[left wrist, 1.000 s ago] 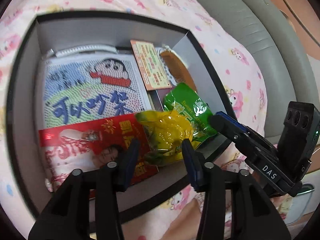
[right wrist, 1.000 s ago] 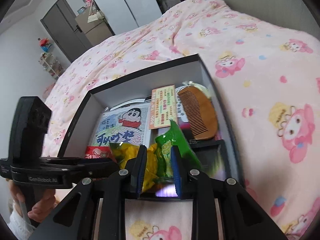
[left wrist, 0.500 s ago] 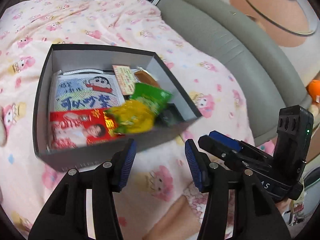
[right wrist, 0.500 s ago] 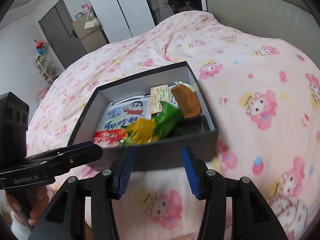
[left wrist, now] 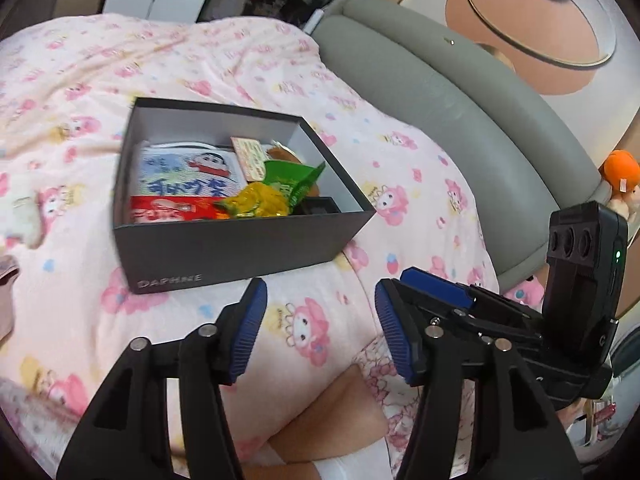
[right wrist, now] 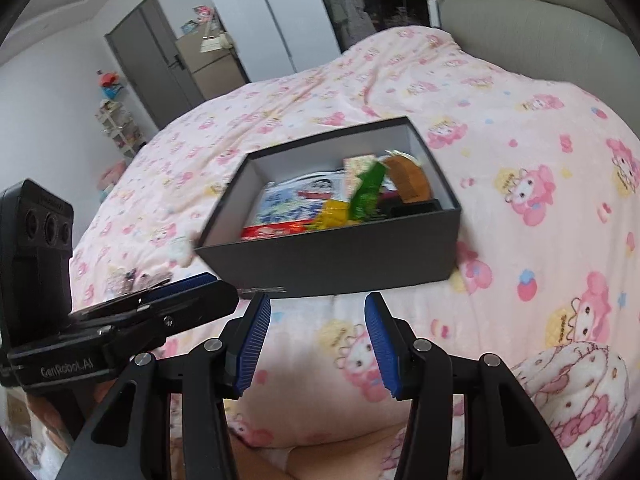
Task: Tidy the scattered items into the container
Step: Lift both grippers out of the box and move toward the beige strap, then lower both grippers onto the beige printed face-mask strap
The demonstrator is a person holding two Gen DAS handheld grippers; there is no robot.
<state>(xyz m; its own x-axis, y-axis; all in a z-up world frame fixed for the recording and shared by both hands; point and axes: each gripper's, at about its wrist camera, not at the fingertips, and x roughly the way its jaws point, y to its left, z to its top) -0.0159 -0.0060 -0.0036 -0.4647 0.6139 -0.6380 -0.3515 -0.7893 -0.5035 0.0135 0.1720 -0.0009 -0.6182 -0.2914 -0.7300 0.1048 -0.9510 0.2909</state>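
A dark grey box (left wrist: 240,248) sits on the pink cartoon blanket. Inside lie a cartoon-print pouch (left wrist: 188,176), a red packet (left wrist: 168,208), a yellow packet (left wrist: 256,202), a green packet (left wrist: 292,180), a printed card (left wrist: 250,156) and a wooden comb (right wrist: 408,176). My left gripper (left wrist: 320,286) hovers over the blanket in front of the box, jaws opening with nothing between them. Beside it, my right gripper (right wrist: 316,298) also stands open and empty in front of the box (right wrist: 340,256). Each gripper shows in the other's view, left (right wrist: 160,300) and right (left wrist: 440,292).
A grey padded headboard (left wrist: 460,100) curves along the right, with an orange plush toy (left wrist: 620,168) behind it. A small white fluffy item (right wrist: 180,248) lies on the blanket left of the box. A person's bare leg (left wrist: 340,420) is below the grippers. A door (right wrist: 148,64) stands far back.
Both grippers let go of the yellow and green packets, which stay in the box, then pulled back and up. Their jaws have opened wider and the box looks smaller.
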